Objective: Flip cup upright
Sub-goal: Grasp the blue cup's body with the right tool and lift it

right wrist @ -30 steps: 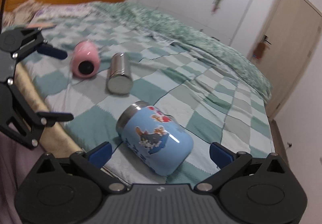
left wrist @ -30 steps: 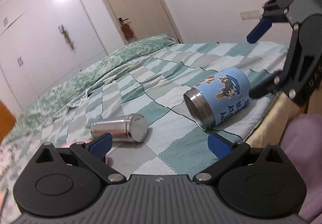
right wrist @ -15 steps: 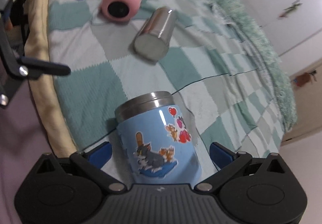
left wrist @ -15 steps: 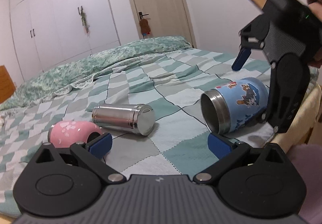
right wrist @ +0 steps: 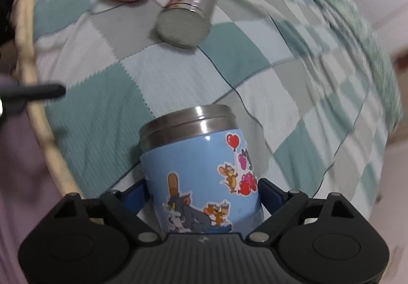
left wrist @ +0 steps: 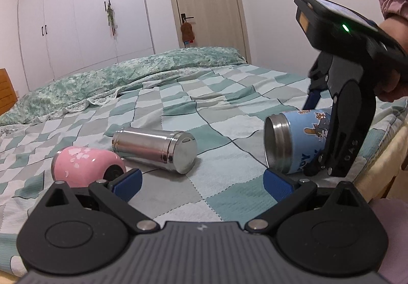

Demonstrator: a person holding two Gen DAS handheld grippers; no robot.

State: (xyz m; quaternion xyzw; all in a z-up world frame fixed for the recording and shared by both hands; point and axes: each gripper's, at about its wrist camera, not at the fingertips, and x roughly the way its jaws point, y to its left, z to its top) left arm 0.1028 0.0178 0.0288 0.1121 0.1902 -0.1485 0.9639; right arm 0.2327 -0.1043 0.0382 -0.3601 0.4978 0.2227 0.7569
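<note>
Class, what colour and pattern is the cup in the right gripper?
Light blue cup with cartoon cat-and-mouse stickers and a steel rim; right wrist view shows it best.

The right gripper [right wrist: 202,193] was seen at lower centre, its jaws closed in; the left gripper [left wrist: 202,178] was held with jaws spread.

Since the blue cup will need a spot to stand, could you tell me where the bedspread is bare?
Bare checked bedspread stretches between the steel flask and blue cup, and behind both toward the green quilt. It is crowded at the left, where the pink cup lies close beside the flask.
</note>
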